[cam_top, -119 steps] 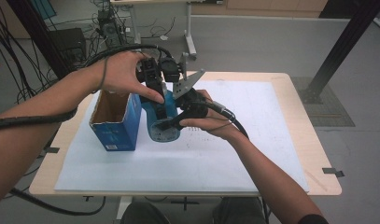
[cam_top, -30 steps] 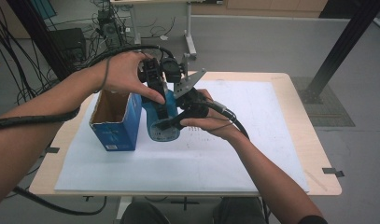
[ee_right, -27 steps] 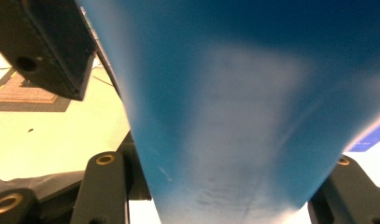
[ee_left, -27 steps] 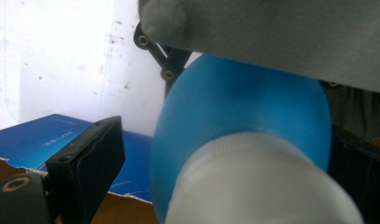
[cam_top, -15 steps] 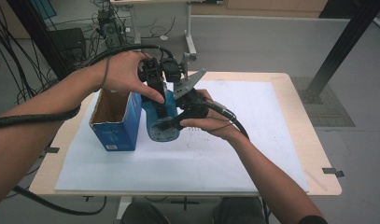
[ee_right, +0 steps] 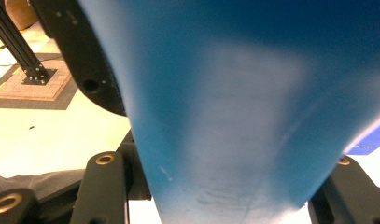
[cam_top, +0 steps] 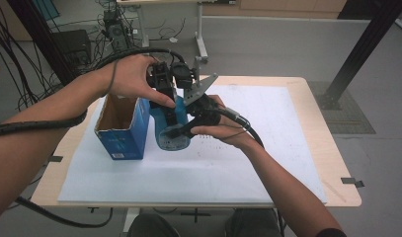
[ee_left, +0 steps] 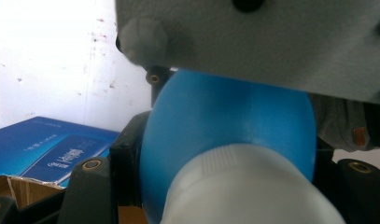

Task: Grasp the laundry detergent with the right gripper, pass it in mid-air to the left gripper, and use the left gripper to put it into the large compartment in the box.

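On the table (cam_top: 307,89) stands an open blue box (cam_top: 120,129). Just beside it, the blue bottle (cam_top: 170,129) is raised above the white sheet (cam_top: 188,168); the right gripper (cam_top: 186,129) pinches its body, and the left gripper (cam_top: 164,89) pinches its white cap (ee_left: 243,186).

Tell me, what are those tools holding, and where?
A blue bottle: the left tool clamps near its white cap, the right tool its body.
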Demonstrator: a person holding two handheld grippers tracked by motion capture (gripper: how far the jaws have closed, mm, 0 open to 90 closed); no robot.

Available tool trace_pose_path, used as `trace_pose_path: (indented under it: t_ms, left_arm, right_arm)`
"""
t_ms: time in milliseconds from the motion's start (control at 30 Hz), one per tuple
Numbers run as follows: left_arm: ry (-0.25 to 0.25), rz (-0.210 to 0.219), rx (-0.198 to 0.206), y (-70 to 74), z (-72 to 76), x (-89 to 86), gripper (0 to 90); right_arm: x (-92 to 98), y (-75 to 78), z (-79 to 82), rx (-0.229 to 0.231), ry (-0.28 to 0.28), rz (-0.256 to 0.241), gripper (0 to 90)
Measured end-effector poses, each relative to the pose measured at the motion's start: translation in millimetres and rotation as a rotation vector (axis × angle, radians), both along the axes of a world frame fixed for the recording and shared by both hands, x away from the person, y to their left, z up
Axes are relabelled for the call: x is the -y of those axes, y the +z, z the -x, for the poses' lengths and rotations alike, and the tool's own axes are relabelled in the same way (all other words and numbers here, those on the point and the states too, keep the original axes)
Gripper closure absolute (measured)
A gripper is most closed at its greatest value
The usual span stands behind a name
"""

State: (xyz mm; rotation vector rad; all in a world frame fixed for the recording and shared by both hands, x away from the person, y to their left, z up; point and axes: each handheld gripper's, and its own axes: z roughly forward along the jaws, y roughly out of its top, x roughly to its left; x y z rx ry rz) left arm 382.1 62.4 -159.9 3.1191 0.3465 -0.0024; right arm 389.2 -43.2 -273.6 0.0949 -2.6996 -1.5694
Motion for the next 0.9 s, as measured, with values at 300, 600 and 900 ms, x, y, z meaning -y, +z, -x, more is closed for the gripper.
trace_pose_path:
  t_ms: [300,600,900]
  left_arm:
    - [-0.007,-0.005,0.006,-2.5,0.0,0.0,36.7]
    - [-0.006,-0.001,0.006,-1.4,0.5,1.6,36.9]
    - [-0.001,-0.001,0.008,-2.4,0.9,1.6,37.0]
  right_arm:
    - [-0.6,-2.5,0.2,-0.005,-0.001,0.009,43.6]
    - [0.2,-2.1,0.1,-0.011,0.004,-0.001,43.4]
    - [-0.1,-2.9,-0.7,-0.007,0.006,0.003,42.9]
